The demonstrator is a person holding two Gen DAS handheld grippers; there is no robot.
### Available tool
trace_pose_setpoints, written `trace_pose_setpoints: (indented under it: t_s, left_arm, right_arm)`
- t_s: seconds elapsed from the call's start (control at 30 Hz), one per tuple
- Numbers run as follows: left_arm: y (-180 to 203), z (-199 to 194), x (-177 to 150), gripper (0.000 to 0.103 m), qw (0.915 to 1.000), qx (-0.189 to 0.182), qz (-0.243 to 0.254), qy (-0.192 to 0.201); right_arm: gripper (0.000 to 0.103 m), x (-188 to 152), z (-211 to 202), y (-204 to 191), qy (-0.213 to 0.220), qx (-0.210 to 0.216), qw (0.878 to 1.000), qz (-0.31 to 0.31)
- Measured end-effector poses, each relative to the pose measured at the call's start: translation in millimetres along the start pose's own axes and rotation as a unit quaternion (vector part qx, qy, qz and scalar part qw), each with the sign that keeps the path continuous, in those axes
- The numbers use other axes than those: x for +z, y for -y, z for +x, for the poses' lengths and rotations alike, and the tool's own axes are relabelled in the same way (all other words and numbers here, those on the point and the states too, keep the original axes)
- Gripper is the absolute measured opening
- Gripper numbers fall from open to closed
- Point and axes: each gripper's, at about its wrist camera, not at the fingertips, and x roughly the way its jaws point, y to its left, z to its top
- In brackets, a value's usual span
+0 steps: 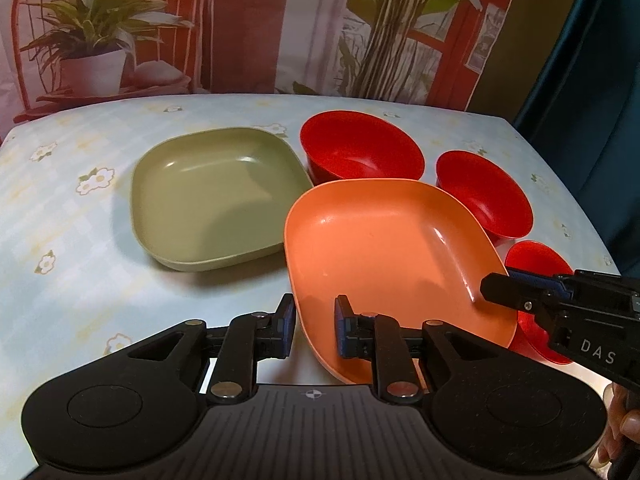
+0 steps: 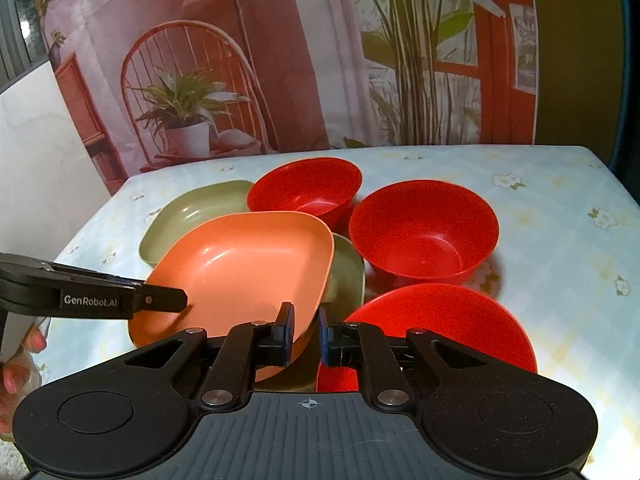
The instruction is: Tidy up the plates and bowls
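Observation:
An orange square plate (image 1: 384,256) is lifted and tilted above the table; it also shows in the right wrist view (image 2: 244,272). My left gripper (image 1: 314,320) straddles its near-left rim, jaws close around the edge. My right gripper (image 2: 306,328) straddles its right rim; it shows from the side in the left view (image 1: 492,288). A green square plate (image 1: 212,196) lies flat on the table behind and partly under the orange one (image 2: 192,208). Three red bowls stand to the right: far (image 1: 360,148), middle (image 1: 484,192), near (image 1: 536,260).
The table (image 1: 80,240) has a pale floral cloth; its right edge (image 1: 592,208) runs close to the bowls. A printed backdrop (image 1: 240,20) with a plant picture hangs behind. Bare cloth lies left of the green plate.

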Motion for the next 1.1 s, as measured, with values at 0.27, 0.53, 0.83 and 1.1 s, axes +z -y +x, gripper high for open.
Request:
trace_pose_setpoints:
  t_s: [0.27, 0.53, 0.83, 1.1]
  left_arm:
    - [2.3, 4.2, -0.5, 0.022, 0.9999, -0.01, 0.008, -0.007]
    - [1.6, 6.5, -1.3, 0.022, 0.9999, -0.009, 0.012, -0.005]
    - [1.2, 4.5, -2.0, 0.024, 1.0, -0.003, 0.008, -0.002]
    - [-2.1, -3.1, -1.0, 0.025, 1.0, -0.001, 0.0, 0.009]
  right_arm:
    - [0.014, 4.1, -1.5, 0.8, 0.005, -0.011, 1.0, -0.008]
    - [0.02, 5.2, -0.4, -0.7, 0.007, -0.019, 1.0, -0.018]
    - [0.022, 6.6, -3.8, 2.1, 0.016, -0.03, 0.999, -0.016]
    - [0.022, 8.0, -7.2, 1.6, 0.023, -0.036, 0.999, -0.019]
